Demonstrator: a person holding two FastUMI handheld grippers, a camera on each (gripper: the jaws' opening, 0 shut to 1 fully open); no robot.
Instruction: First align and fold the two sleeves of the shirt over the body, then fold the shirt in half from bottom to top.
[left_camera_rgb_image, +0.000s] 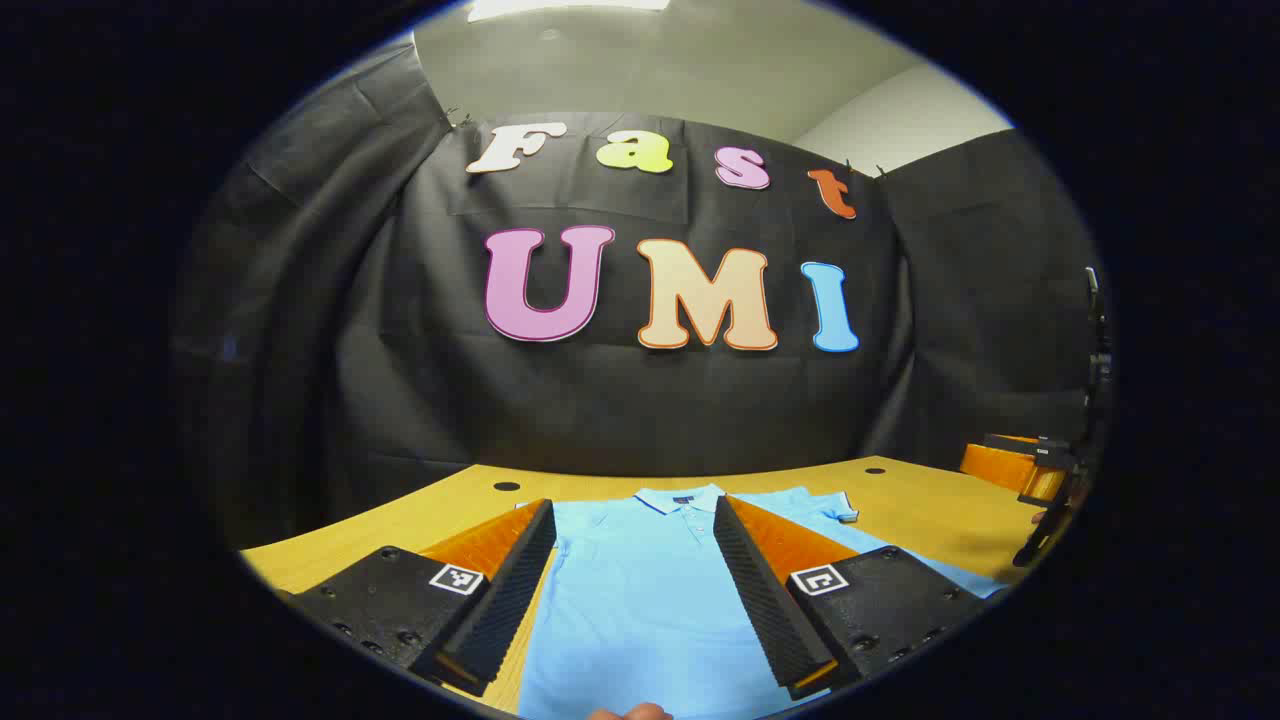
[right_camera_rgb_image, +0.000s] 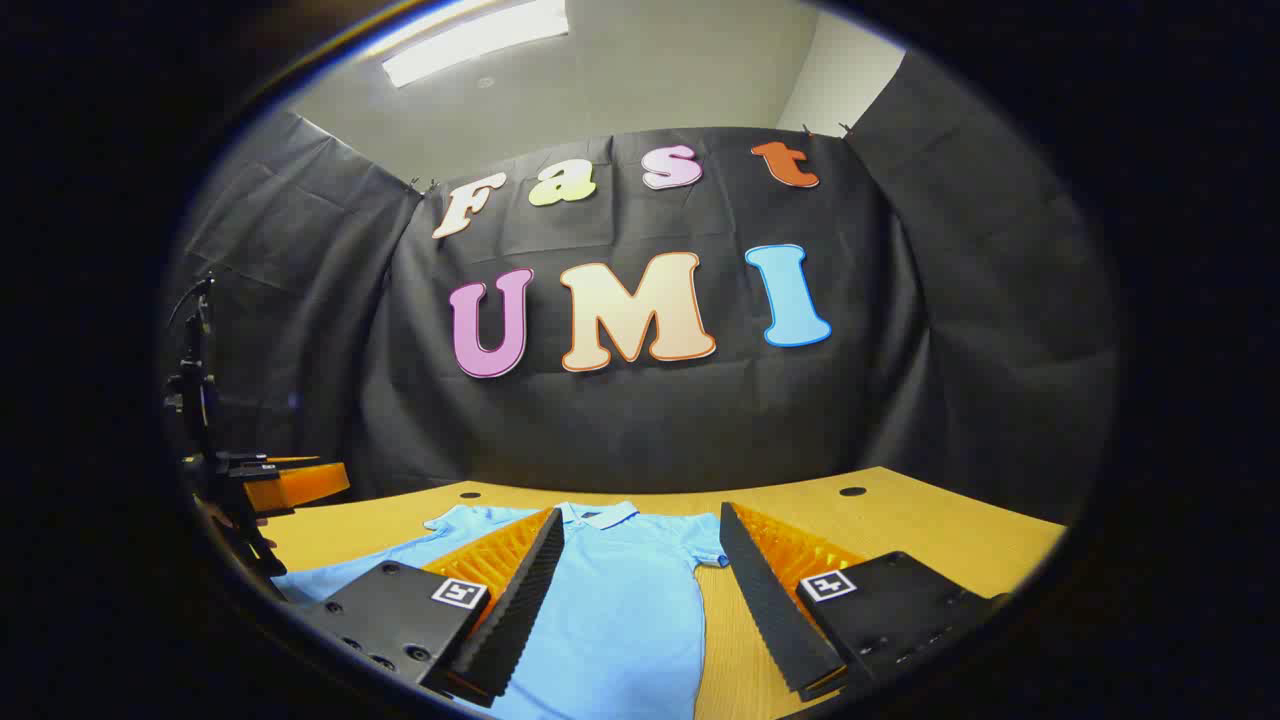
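A light blue polo shirt (left_camera_rgb_image: 640, 590) lies flat on the wooden table (left_camera_rgb_image: 930, 510), collar (left_camera_rgb_image: 680, 497) at the far end. My left gripper (left_camera_rgb_image: 633, 502) hovers low over the shirt's body, open, with nothing between its fingers. One short sleeve (left_camera_rgb_image: 812, 505) spreads out to the right of it. In the right gripper view the shirt (right_camera_rgb_image: 615, 600) lies under my right gripper (right_camera_rgb_image: 641, 510), which is also open and holds nothing. A sleeve (right_camera_rgb_image: 450, 525) spreads to the left there, and the other sleeve (right_camera_rgb_image: 707, 545) lies between the fingers. Each finger hides part of the shirt.
The right gripper (left_camera_rgb_image: 1040, 470) hangs at the far right edge of the left gripper view; the left gripper (right_camera_rgb_image: 285, 482) hangs at the left edge of the right gripper view. The table (right_camera_rgb_image: 900, 525) has small round holes (right_camera_rgb_image: 852, 491) near the back. A fingertip (left_camera_rgb_image: 630, 712) shows at the bottom.
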